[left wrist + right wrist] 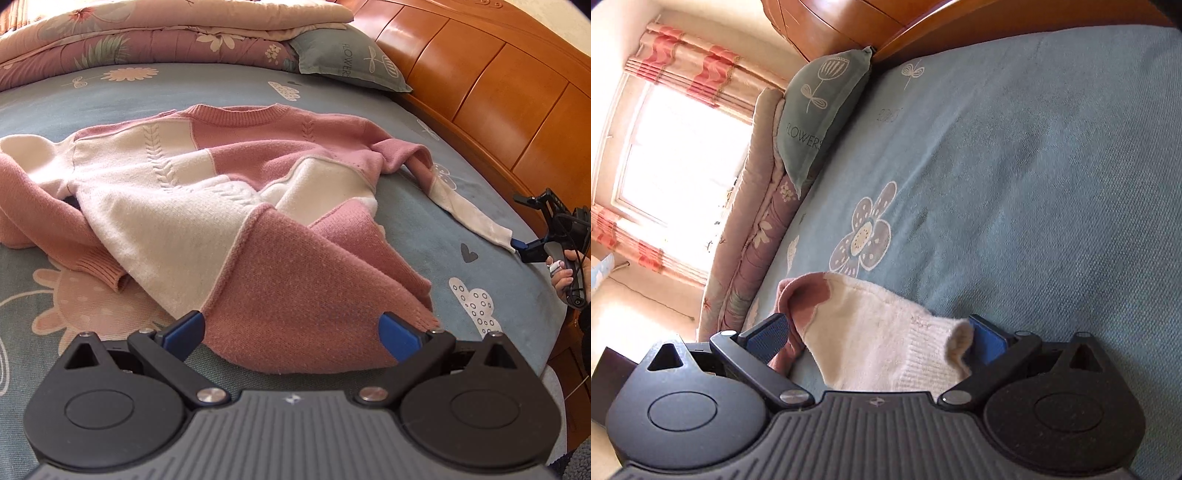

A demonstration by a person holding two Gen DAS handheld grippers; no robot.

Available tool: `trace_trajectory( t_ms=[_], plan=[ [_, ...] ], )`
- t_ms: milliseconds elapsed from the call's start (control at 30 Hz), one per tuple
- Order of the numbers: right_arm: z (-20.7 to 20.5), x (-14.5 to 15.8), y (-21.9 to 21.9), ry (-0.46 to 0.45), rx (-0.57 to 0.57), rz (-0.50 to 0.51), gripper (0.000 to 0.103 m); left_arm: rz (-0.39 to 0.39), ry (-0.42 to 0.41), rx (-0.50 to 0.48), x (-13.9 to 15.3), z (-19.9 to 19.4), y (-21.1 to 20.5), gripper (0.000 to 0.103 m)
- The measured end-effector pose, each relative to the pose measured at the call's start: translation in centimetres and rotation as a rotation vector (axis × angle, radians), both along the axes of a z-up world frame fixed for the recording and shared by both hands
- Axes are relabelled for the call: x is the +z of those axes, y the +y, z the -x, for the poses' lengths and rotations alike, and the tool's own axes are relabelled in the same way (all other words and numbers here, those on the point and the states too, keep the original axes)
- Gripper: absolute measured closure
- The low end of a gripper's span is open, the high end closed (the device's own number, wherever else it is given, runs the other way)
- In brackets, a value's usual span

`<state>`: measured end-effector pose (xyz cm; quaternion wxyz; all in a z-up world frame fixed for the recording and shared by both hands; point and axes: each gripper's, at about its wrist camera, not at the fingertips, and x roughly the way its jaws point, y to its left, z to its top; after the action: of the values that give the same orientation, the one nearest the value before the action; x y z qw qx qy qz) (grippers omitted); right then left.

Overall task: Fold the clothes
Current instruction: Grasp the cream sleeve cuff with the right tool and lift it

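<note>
With the pink-and-white sweater sprawled face up across the blue-grey bedsheet, we've got both tools right at its edges. Left gripper sits at the pink hem, fingers spread wide, the hem lying between them and nothing clamped; the very bottom edge of the knit slips out of sight under the gripper body. The body of the sweater is rumpled, a fold of pink lifted toward the camera, so what lies beneath it can't be seen. One sleeve bunches at the left, its ribbed cuff showing.

Over on the far side, the other sleeve stretches out toward the right gripper, seen small at the frame edge, with a hand around its handle, the rest of the person cut off. From there it looks like a blue fingertip touches the cuff. The right wrist view settles it: fingers held apart, the white cuff lying loose between them, brushing the right-hand pad, not pinched. Beyond that, only a bit of pink sleeve is visible here; the sweater's body is out of frame.

A grey pillow, a folded floral quilt and the wooden headboard line the far end. The window is blown out white, no detail there.
</note>
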<state>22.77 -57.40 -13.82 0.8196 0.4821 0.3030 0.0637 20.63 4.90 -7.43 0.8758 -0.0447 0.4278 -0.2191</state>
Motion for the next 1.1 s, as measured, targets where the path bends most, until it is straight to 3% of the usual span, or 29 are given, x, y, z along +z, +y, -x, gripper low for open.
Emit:
trace_trajectory(
  t_ms=[100, 400, 500, 533, 600, 700, 733, 800, 833, 900, 1100],
  plan=[
    [0.8, 0.0, 1.2, -0.023, 0.040, 0.053, 0.000, -0.006, 0.019, 0.021, -0.4, -0.2, 0.3, 0.003],
    [-2.1, 0.3, 2.0, -0.060, 0.036, 0.172, 0.000, -0.005, 0.001, 0.018, 0.3, 0.5, -0.2, 0.003],
    [-1.1, -0.3, 1.3, -0.054, -0.009, 0.139, 0.018, -0.014, 0.006, 0.027, 0.5, 0.9, 0.2, 0.003],
    [-0.6, -0.6, 0.9, -0.047, -0.030, 0.119, 0.028, -0.015, 0.006, 0.030, 0.5, 1.0, 0.3, 0.003],
    [0.3, -1.1, 0.2, -0.030, -0.040, 0.038, 0.032, -0.017, 0.006, 0.028, 0.6, 1.0, 0.2, 0.003],
    [0.4, -1.2, 0.6, -0.014, 0.012, 0.055, 0.034, -0.019, 0.006, 0.025, 0.7, 1.1, 0.1, 0.003],
    [0.2, -1.3, 0.4, -0.009, 0.012, 0.059, 0.040, -0.019, 0.006, 0.024, 0.7, 1.1, 0.0, 0.003],
    [-0.2, -2.1, -0.4, 0.019, -0.008, 0.042, 0.072, -0.021, 0.006, 0.022, 0.8, 1.1, -0.1, 0.003],
    [-0.3, -3.0, -1.1, 0.020, -0.028, -0.015, 0.098, -0.022, 0.006, 0.021, 0.8, 1.2, -0.1, 0.003],
    [-0.3, -4.2, -1.9, 0.013, -0.046, -0.089, 0.099, -0.023, 0.007, 0.019, 0.9, 1.2, -0.2, 0.003],
    [-0.2, -1.2, 0.6, 0.018, -0.037, 0.120, 0.095, -0.027, 0.007, 0.014, 1.0, 1.3, -0.6, 0.003]
  ],
)
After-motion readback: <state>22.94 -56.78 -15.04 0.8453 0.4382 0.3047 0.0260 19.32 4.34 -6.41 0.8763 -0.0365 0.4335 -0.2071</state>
